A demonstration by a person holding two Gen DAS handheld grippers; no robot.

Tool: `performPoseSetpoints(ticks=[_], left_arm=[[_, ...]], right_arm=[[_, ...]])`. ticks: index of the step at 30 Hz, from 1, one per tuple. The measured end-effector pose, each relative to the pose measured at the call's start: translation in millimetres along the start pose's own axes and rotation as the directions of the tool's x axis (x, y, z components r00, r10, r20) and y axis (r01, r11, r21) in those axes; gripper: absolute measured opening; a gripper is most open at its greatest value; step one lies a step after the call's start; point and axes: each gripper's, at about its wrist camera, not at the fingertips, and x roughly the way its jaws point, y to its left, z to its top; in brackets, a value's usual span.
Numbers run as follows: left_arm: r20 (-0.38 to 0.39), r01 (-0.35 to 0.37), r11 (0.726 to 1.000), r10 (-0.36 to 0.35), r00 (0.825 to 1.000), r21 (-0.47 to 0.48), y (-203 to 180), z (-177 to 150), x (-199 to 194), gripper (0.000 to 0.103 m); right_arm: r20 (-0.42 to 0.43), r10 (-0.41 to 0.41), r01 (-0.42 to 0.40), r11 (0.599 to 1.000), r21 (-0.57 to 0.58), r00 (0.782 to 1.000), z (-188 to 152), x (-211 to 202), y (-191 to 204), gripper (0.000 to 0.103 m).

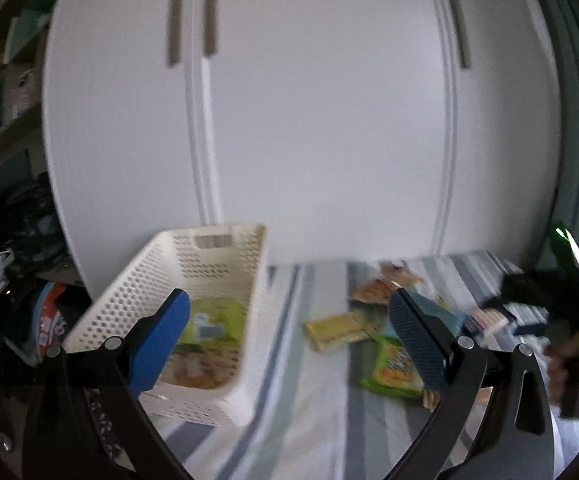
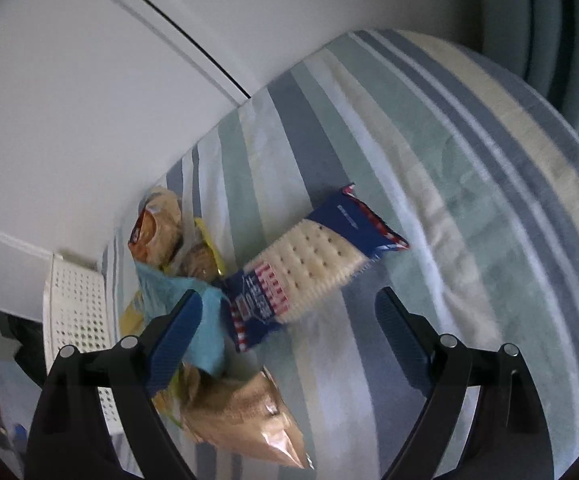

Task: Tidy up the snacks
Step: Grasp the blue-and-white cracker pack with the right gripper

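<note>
Left wrist view: left gripper (image 1: 289,334) spread wide, nothing between the blue pads (image 1: 161,344). White perforated basket (image 1: 129,300) resting on the striped bedsheet (image 1: 321,420), just beside the left finger; inside it a green packet (image 1: 213,322) and a paler packet (image 1: 195,368) nearer the camera. To the basket's right, loose on the sheet, a yellow packet (image 1: 339,330), a green-and-orange packet (image 1: 389,366) partly behind the right finger, and further snacks (too blurred to identify). White wardrobe doors (image 1: 309,120) behind. At far right, a hand (image 1: 569,364) on the dark body of the other tool.

Right wrist view: right gripper (image 2: 289,322) likewise wide apart, empty. Blue cracker pack (image 2: 309,268) lying flat on the sheet, just ahead of the fingertips, between them. Left of it, a light blue packet (image 2: 205,320) touching the left finger, a tan bag (image 2: 245,420) below, and biscuit packs (image 2: 161,232) farther back. Basket at the left edge, apart from the crackers.
</note>
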Motion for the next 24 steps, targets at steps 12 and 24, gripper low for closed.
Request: performPoseSetpoints(ticks=[12, 24], left_arm=[[-0.066, 0.093, 0.996, -0.092, 0.994, 0.007, -4.6, -6.3, 11.8, 0.101], [-0.213, 0.291, 0.957, -0.285, 0.935, -0.006, -18.4, -22.3, 34.7, 0.101]], right_arm=[[0.03, -0.141, 0.144, 0.985, -0.094, 0.989, 33.0, 35.4, 28.1, 0.077], [0.097, -0.337, 0.347, 0.851, -0.393, 0.936, 29.9, 46.4, 53.0, 0.052]])
